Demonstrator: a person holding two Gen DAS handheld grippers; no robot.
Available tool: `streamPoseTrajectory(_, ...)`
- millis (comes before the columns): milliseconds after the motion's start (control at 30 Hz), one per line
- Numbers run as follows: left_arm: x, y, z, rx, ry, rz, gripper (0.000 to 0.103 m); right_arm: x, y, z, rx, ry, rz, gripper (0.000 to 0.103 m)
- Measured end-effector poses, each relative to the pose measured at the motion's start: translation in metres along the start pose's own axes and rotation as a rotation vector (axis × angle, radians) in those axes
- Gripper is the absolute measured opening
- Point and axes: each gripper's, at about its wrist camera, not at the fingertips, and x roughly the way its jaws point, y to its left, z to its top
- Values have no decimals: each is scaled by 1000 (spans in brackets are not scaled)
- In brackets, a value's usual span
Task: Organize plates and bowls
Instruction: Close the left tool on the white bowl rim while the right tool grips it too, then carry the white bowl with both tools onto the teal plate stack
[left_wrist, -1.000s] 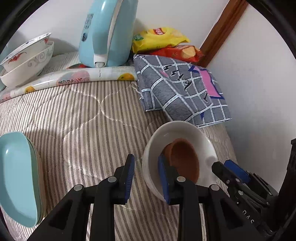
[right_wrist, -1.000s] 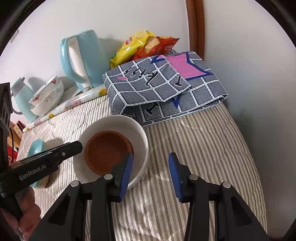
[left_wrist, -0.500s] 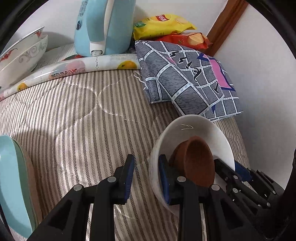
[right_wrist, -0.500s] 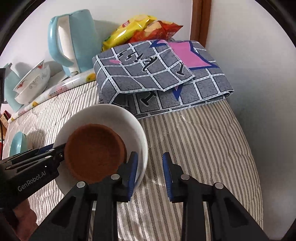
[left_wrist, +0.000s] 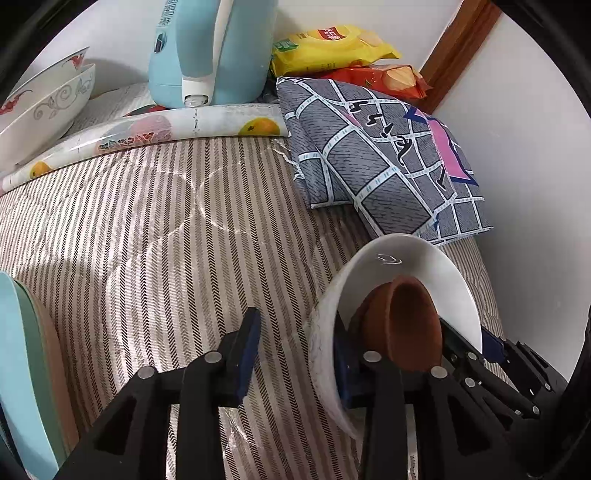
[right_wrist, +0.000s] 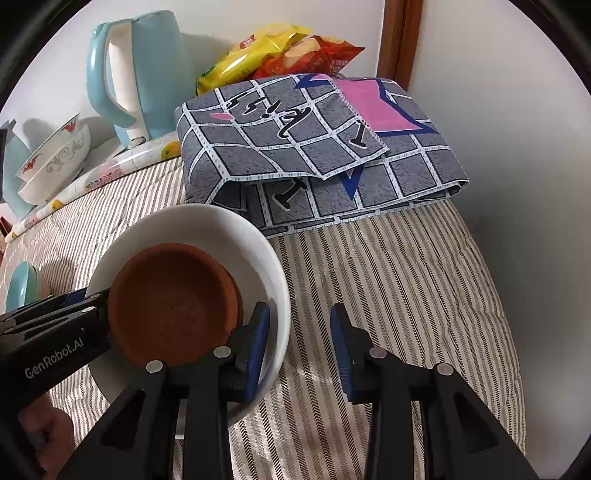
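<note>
Left of the left gripper (left_wrist: 293, 350), stacked plates (left_wrist: 26, 373) cut off by the frame edge. Beyond it, patterned bowls (left_wrist: 40, 107) cropped at the far left. Inner finger (left_wrist: 341, 363) partly hidden behind the white bowl (left_wrist: 402, 258) rim; grip unclear.

Home bedroom: striped quilted mattress (left_wrist: 155, 229), kettle (left_wrist: 210, 51), snack bags (right_wrist: 273, 48).
</note>
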Motion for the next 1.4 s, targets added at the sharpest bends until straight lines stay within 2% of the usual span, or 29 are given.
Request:
streamPoseTrajectory(100, 0, 3, 0, 2, 1, -5, 40, 0, -2, 0, 15, -3, 6, 36)
streamPoseTrajectory(167, 0, 4, 0, 8, 3, 6, 47, 1, -3, 0, 21, -4, 2, 40)
streamPoseTrajectory(267, 1, 7, 1, 1, 11, -9, 48, 0, -5, -1, 25, -4, -6, 45)
streamPoseTrajectory(367, 0, 7, 1, 3, 9, -9, 48, 1, -9, 0, 39, 7, -1, 49)
streamPoseTrajectory(500, 0, 7, 1, -6, 6, -8, 47, 2, -12, 0, 49, 17, 13, 50)
streamPoseTrajectory(633, -1, 6, -1, -15, -7, -11, 43, 1, -12, 0, 51, 18, 18, 50)
streamPoseTrajectory(700, -3, 4, -2, -23, -16, -28, 36, 0, -11, -1, 48, 12, 28, 47)
streamPoseTrajectory(767, -4, 0, -4, -18, -33, -47, 24, 0, -9, -2, 54, 8, 50, 37)
streamPoseTrajectory(800, -5, -3, -4, -4, -38, -47, 22, 0, -8, -2, 63, 6, 69, 34)
streamPoseTrajectory(867, -6, -9, -4, 22, -45, -34, 15, 0, -5, -3, 79, 4, 97, 20)
streamPoseTrajectory(967, -5, -12, -3, 18, -50, -35, 10, -2, 3, -3, 61, -14, 91, 11)
streamPoseTrajectory(1067, -6, -13, -3, 8, -62, -25, 10, -3, 8, -4, 58, -26, 54, 11)
streamPoseTrajectory(1400, -11, -12, -12, 3, -47, -18, 9, -8, 1, -10, 113, -14, 81, 10)
